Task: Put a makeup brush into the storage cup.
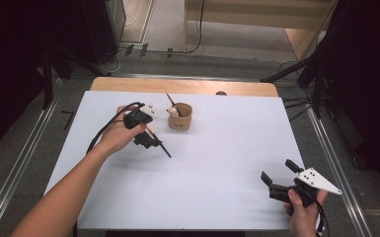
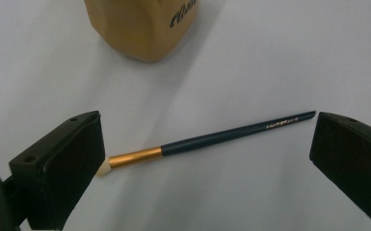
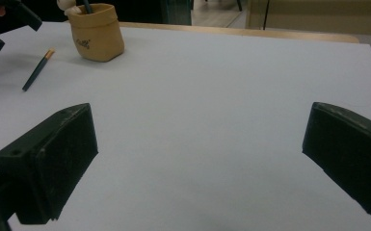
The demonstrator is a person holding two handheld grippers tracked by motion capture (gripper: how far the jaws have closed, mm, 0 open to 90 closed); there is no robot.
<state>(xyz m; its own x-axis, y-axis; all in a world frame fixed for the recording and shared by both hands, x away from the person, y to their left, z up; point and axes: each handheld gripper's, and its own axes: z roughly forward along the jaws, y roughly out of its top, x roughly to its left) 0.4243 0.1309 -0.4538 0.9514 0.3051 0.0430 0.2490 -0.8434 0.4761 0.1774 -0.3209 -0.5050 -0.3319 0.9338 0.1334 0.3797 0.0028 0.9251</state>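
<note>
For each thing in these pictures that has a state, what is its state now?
Left gripper: open, jaws on either side of the brush.
Right gripper: open, holding nothing.
Brush: lying flat on the table, not gripped.
Tan pot: upright, with a brush and a pale item inside.

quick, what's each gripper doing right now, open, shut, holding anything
Left gripper: open, holding nothing; the makeup brush lies on the table between its jaws.
Right gripper: open, empty, over bare table.
</note>
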